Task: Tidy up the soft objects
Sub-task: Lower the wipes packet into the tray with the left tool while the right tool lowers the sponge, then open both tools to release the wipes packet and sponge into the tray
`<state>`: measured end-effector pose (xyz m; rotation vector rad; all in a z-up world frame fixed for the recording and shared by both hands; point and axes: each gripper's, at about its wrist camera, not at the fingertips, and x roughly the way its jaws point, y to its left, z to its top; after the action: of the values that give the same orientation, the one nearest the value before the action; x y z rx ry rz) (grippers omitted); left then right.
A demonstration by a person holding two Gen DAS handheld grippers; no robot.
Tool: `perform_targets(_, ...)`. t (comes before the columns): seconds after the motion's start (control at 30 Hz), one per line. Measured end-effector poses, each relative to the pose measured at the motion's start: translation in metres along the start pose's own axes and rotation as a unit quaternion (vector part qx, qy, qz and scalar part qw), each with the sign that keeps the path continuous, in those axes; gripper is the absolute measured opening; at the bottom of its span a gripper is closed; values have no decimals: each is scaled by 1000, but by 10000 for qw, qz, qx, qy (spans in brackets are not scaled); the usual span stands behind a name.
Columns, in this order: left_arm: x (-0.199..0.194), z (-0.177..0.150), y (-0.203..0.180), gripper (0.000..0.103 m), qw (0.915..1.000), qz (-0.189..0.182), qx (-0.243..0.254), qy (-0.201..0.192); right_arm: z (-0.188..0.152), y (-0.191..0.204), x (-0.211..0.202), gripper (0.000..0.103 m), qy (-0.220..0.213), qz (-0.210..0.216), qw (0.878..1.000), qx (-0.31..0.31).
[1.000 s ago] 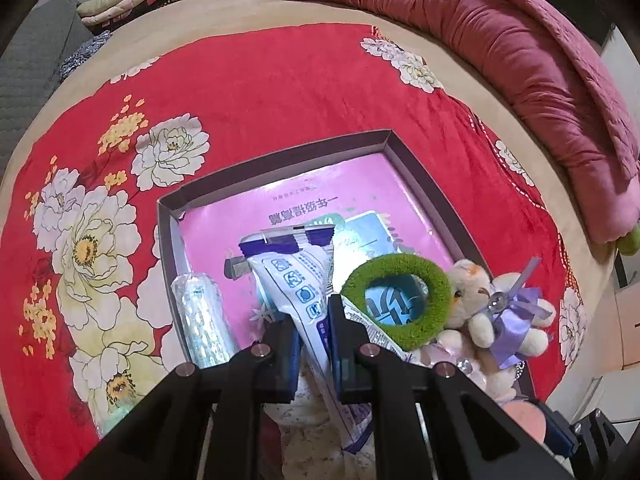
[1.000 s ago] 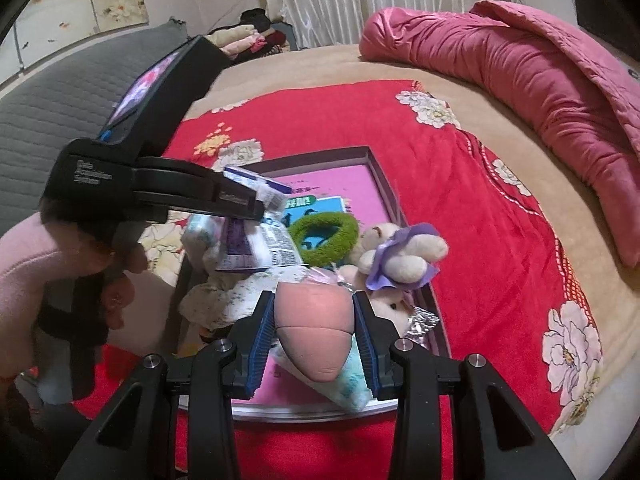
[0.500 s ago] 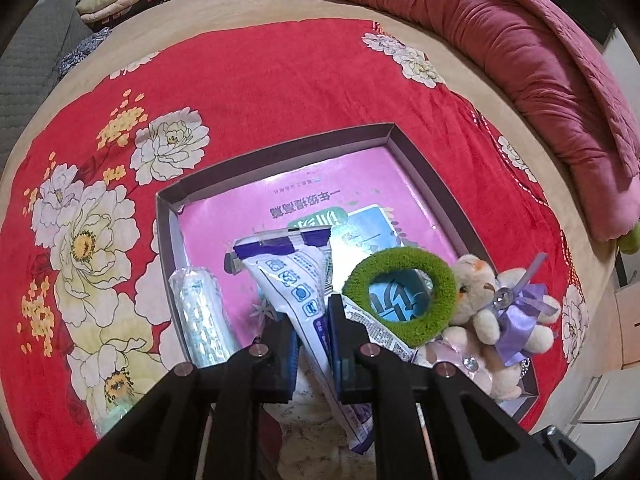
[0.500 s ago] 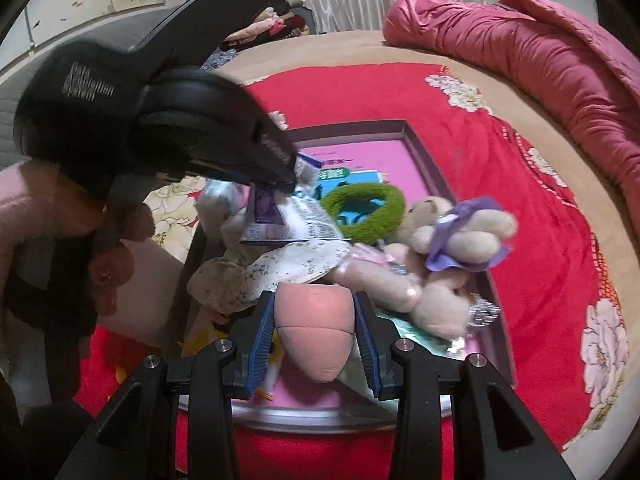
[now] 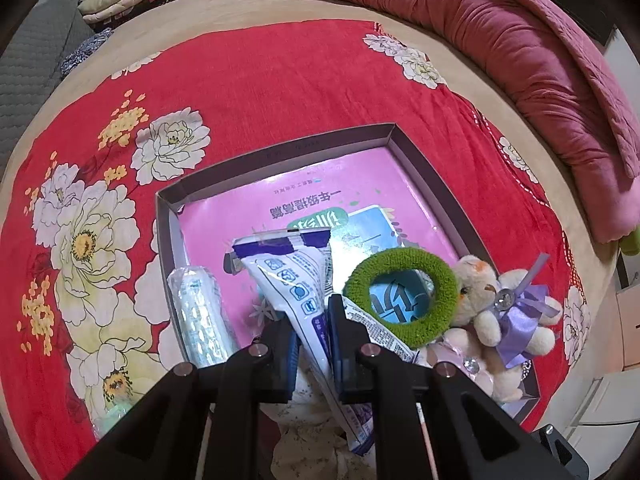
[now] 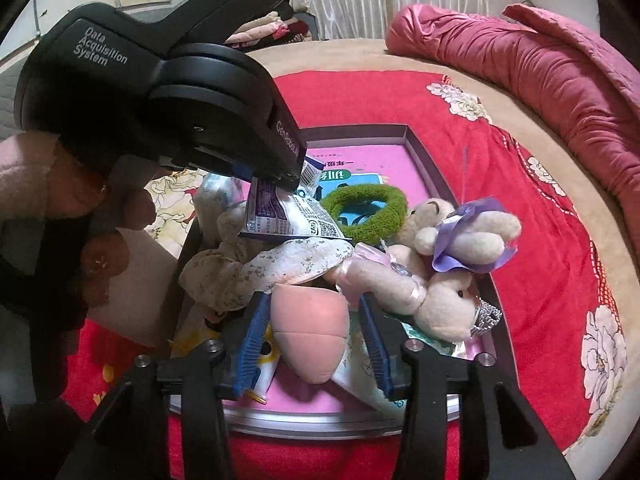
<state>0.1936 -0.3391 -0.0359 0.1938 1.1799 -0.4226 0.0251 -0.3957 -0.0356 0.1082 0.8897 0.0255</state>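
Observation:
A shallow dark box (image 5: 280, 148) with a pink printed floor lies on a red flowered blanket. My left gripper (image 5: 314, 320) is shut on a white and purple plastic packet (image 5: 296, 280), held above the box; the right wrist view shows this left gripper (image 6: 280, 178) and the packet (image 6: 288, 216) too. My right gripper (image 6: 310, 300) is opening low over the near end of the box. A peach-pink soft lump (image 6: 308, 328) sits between its blue pads (image 6: 252, 340) with a gap on each side.
The box also holds a green fuzzy ring (image 5: 400, 292), teddy bears with a purple bow (image 6: 468, 240), a speckled cloth (image 6: 272, 264) and a clear wrapped roll (image 5: 200, 312). A rolled pink quilt (image 5: 540, 52) lies at the back right. Folded clothes (image 5: 120, 0) are stacked far left.
My right gripper came down toward the near end of the box with the pink lump, and its jaws then widened off the lump. The left gripper and its packet stayed put.

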Motion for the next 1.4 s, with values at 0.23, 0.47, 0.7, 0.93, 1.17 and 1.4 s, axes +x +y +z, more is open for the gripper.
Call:
perform_targets(0.23, 0, 0, 0, 12, 10000, -4, -1, -7, 1, -3, -3, 58, -58, 14, 10000, 71)
perform_targets(0.47, 0, 0, 0, 12, 10000, -3, -1, -4, 5, -4, -14, 59, -218, 38, 9997, 119)
perform_targets(0.7, 1, -1, 0, 12, 10000, 14, 10, -7, 6, -25, -26, 75, -308, -290, 9981, 445)
perform_targets(0.93, 4, 0, 4, 19, 9998, -117, -130, 70, 5, -40, -29, 75, -316, -279, 9963, 754)
perform_targets(1.17, 8, -3, -2, 39, 9993, -319, -143, 89, 5, -29, -27, 75, -307, -151, 9971, 676)
perform_targets(1.4, 4, -4, -5, 54, 9994, -343, -74, 49, 5, -35, -29, 75, -354, -147, 9960, 813)
